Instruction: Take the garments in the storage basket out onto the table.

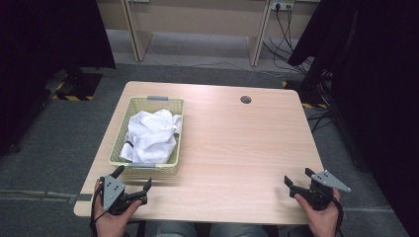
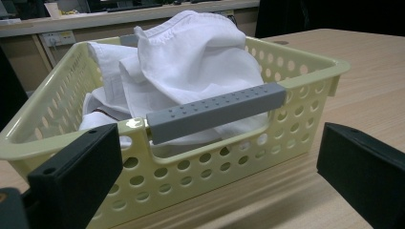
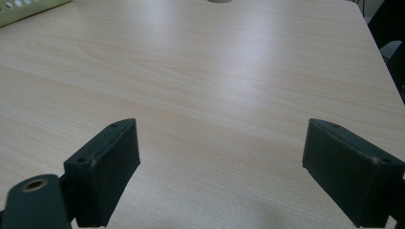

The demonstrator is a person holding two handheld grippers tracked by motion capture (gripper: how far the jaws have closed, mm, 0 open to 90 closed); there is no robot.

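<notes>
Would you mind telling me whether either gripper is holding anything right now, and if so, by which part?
Nothing is held. The left gripper is open just short of the basket; the right gripper is open over bare table.

The white cloth [image 2: 191, 62] hides the floor of the basket [image 2: 305, 67] and a dark-edged item beneath it, too covered to identify; in the left gripper view the basket's near-left corner is cut by a jaw; the counter [image 3: 215, 95] runs past the right gripper view's edges.

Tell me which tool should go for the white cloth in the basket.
Left. The left tool sits open right before the basket holding the white cloth; the right tool rests across bare table.
</notes>
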